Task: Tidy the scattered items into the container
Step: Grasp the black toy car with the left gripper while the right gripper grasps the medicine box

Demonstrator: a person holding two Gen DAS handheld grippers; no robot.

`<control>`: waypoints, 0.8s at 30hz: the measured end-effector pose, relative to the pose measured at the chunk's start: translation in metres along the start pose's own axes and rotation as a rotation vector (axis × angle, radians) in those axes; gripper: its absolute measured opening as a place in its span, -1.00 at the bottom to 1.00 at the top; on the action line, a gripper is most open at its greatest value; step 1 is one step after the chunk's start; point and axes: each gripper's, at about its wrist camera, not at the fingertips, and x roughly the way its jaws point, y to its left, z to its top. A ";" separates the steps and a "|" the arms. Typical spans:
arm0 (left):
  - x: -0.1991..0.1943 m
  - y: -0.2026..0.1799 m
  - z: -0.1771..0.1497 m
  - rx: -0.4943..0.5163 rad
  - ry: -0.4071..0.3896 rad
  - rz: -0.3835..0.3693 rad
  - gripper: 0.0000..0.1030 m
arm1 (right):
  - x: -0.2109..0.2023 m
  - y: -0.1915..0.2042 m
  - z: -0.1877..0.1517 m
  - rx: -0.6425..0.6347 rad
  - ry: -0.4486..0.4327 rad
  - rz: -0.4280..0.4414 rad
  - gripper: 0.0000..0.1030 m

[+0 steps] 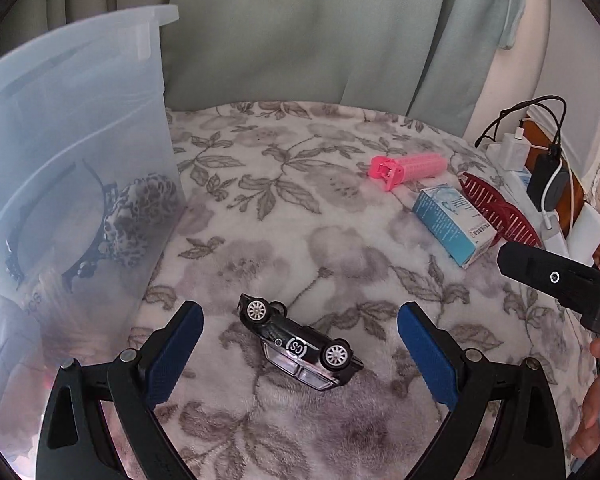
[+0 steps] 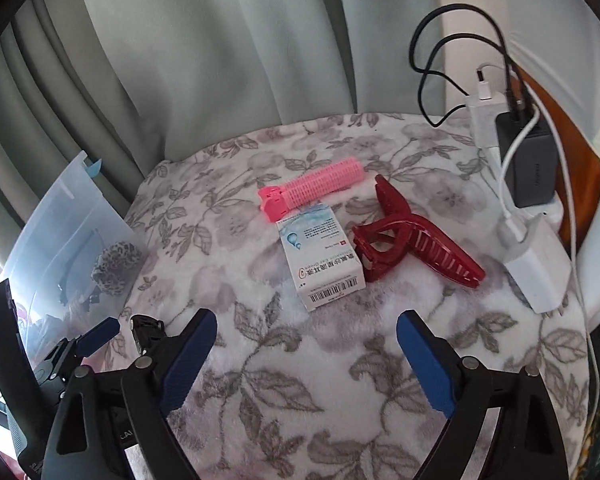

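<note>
Btwn left gripper point(image 1: 300, 354) jaws, spread: toy car point(image 1: 298, 346); right gripper point(image 2: 306, 360) spread too.

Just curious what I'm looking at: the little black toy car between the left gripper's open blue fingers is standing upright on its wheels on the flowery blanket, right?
Not quite. The left wrist view shows the little black toy car tipped on its side, wheels facing the camera, not standing on them. It does lie on the flowery blanket, between the open blue fingers of the left gripper.
</note>
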 end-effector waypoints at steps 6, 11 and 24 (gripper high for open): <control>0.020 0.010 0.000 -0.060 0.077 -0.031 0.90 | 0.036 -0.007 0.012 -0.023 0.048 -0.002 0.70; 0.025 0.010 0.000 -0.050 0.085 -0.029 0.90 | 0.058 -0.013 0.024 -0.018 0.064 -0.013 0.70; 0.021 0.006 -0.002 -0.001 0.075 0.034 0.40 | 0.058 -0.002 0.018 -0.026 0.053 -0.099 0.06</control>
